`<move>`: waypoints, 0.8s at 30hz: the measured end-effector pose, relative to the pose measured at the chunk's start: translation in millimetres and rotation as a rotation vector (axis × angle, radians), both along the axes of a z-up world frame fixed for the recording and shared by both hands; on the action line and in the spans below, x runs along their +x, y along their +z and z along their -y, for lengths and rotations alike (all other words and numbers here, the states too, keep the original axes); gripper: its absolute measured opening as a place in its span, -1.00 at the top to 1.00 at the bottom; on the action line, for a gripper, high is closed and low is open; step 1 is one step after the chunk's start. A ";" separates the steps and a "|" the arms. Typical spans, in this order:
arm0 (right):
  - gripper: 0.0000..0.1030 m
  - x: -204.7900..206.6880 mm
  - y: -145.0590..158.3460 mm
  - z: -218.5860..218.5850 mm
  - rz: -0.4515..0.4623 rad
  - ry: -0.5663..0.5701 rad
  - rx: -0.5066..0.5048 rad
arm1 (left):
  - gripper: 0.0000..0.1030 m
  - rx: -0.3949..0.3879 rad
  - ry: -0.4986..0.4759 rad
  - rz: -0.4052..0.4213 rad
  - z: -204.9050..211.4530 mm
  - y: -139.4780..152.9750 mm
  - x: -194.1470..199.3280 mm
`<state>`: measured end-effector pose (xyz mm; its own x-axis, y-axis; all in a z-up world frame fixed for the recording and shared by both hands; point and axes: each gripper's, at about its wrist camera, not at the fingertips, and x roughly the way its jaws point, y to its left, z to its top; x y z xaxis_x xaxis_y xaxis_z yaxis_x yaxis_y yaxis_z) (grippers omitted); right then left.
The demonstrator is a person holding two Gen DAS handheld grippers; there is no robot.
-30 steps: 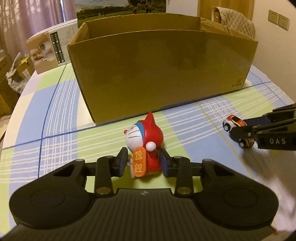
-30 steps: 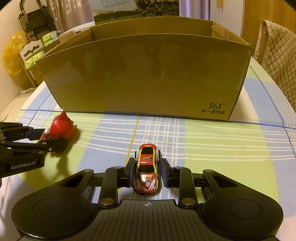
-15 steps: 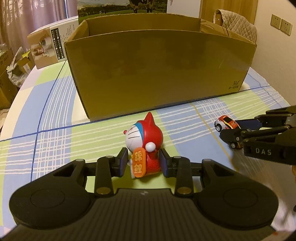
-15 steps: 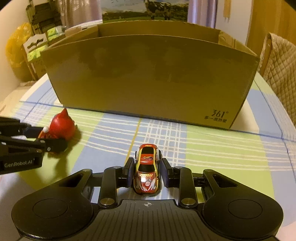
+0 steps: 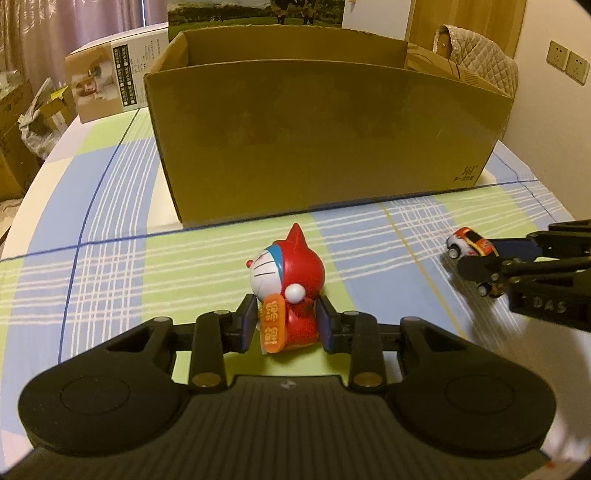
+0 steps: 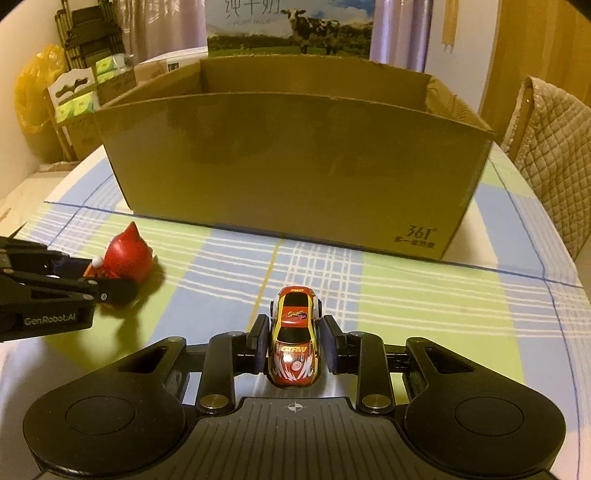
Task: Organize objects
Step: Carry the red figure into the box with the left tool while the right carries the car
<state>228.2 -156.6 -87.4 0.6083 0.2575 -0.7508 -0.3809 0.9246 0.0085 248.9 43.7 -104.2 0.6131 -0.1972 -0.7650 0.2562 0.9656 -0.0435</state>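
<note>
Over the checked tablecloth [image 5: 110, 266] you are clamping the Doraemon figurine [image 5: 286, 291] in your left gripper [image 5: 285, 325] and the toy car [image 6: 294, 332] in your right gripper [image 6: 295, 345], both facing the cardboard box [image 6: 295, 166], presumably for dropping in.

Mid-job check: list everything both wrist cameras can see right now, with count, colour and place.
Open brown cardboard box: 1, brown, on the table behind both toys.
Red hooded cat figurine with an orange tag: 1, red, white and blue, between the left gripper's fingers.
Red and yellow toy car: 1, between the right gripper's fingers.
Checked tablecloth: 1, blue, green and white, covering the table.
Milk carton with a cow picture: 1, behind the box.
Quilted beige chair cover: 1, right of the table.
White printed carton: 1, left of the box.
Left gripper: black, closed on the figurine.
Right gripper: black, closed on the car.
</note>
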 end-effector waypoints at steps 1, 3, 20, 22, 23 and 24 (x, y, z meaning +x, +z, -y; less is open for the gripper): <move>0.48 -1.9 2.8 1.9 -0.003 -0.001 0.003 | 0.44 -0.007 0.004 -0.001 -0.7 1.3 -1.9; 0.48 -5.8 6.5 5.4 -0.009 -0.006 0.011 | 0.44 -0.025 0.009 -0.002 -1.4 5.1 -5.8; 0.48 -46.9 63.9 24.9 -0.002 -0.025 0.082 | 0.44 -0.070 0.058 0.051 21.3 81.4 -61.3; 0.48 -52.4 73.2 27.0 0.000 -0.029 0.092 | 0.44 -0.070 0.062 0.055 23.4 89.4 -69.4; 0.48 -55.2 78.1 27.7 0.003 -0.031 0.095 | 0.44 -0.076 0.064 0.055 23.9 93.3 -73.2; 0.48 -58.0 83.8 28.4 0.008 -0.033 0.096 | 0.44 -0.079 0.066 0.056 24.3 96.6 -77.0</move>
<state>170.1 -185.1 -3.6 0.6238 0.3076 -0.7185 -0.3509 0.9317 0.0941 171.9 19.5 -7.5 0.6681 -0.2130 -0.7129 0.1964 0.9747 -0.1071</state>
